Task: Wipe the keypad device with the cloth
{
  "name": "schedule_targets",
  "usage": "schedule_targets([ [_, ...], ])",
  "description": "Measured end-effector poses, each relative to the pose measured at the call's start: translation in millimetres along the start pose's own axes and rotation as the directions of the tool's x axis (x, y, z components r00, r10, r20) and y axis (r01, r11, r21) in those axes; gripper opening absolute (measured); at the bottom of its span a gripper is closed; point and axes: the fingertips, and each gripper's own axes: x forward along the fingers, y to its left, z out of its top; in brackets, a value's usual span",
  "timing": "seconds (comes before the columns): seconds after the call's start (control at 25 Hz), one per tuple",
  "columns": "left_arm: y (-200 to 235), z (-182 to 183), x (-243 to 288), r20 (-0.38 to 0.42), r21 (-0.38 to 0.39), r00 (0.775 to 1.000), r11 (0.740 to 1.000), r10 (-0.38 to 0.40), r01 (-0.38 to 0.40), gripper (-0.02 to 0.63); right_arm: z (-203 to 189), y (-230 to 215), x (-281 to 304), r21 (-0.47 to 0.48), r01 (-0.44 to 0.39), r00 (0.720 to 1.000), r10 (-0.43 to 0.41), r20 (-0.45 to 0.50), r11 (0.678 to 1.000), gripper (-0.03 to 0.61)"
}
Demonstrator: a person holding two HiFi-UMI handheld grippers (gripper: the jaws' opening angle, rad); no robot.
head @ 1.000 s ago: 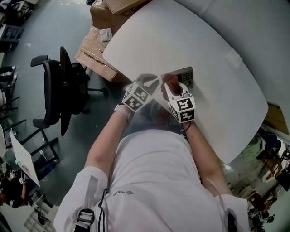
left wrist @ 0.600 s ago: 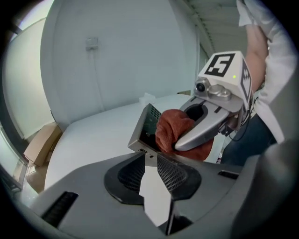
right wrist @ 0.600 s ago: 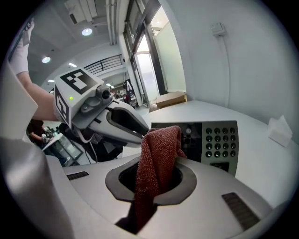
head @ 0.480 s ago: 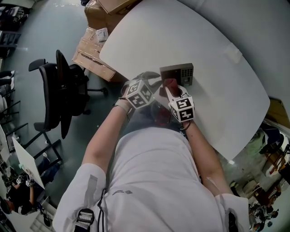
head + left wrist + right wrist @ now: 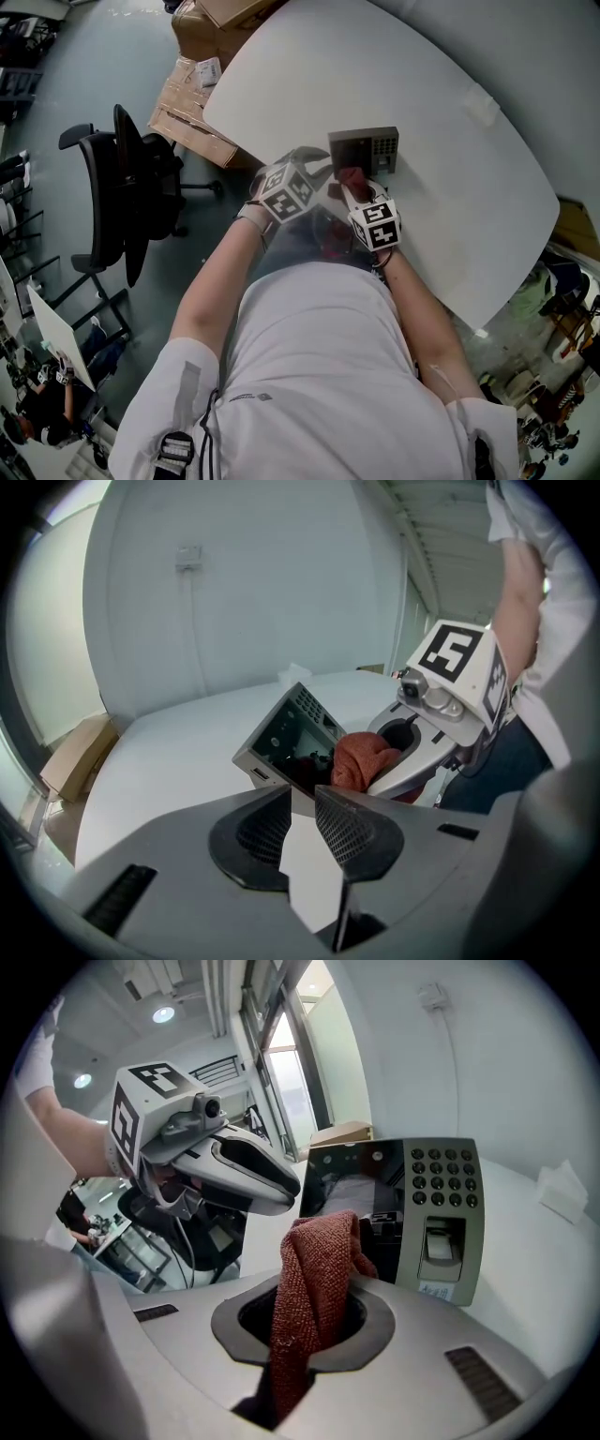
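The grey keypad device (image 5: 364, 148) stands tilted near the front edge of the white table (image 5: 450, 216). My left gripper (image 5: 323, 169) reaches in from the left and is shut on the device's lower left edge (image 5: 286, 738), the jaws nearly together (image 5: 300, 794). My right gripper (image 5: 354, 186) is shut on a bunched red cloth (image 5: 314, 1269). The cloth's top presses against the device's dark front panel, left of the keys (image 5: 441, 1204). In the left gripper view the cloth (image 5: 361, 759) sits against the device's open face.
A black office chair (image 5: 127, 187) and flattened cardboard boxes (image 5: 197, 112) are on the floor to the left of the table. A small white scrap (image 5: 480, 105) lies on the table beyond the device. My torso fills the lower half of the head view.
Both grippers have drawn slightly closer around the device. The cloth has shifted a little up against its front. The device stays in the left gripper.
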Motion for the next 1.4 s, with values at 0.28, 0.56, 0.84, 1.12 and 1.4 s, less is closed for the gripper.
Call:
schedule_targets([
  [0.28,-9,-5,-1,-0.004,-0.015,1.0,1.0,0.004,-0.005,0.064,0,1,-9,0.024,0.005,1.0,-0.004,-0.019,1.0,0.054],
  [0.56,-9,-12,-10,0.019,-0.087,0.999,0.996,0.034,-0.032,0.064,82,-15,-40,-0.016,0.058,0.989,-0.055,0.138,0.998,0.054],
  [0.84,-11,-18,-20,0.014,-0.084,0.998,0.995,0.055,-0.053,0.064,123,-28,-31,-0.087,0.116,0.983,-0.101,0.155,0.989,0.054],
  [1.12,-9,-31,-32,0.007,-0.08,0.997,0.994,0.074,-0.073,0.064,91,-22,-15,-0.008,0.088,0.993,-0.087,0.082,0.996,0.054],
  [1.4,-8,-36,-36,0.007,-0.063,0.998,0.996,0.068,-0.067,0.064,55,-23,-11,0.061,0.089,0.995,-0.091,0.027,0.994,0.054],
])
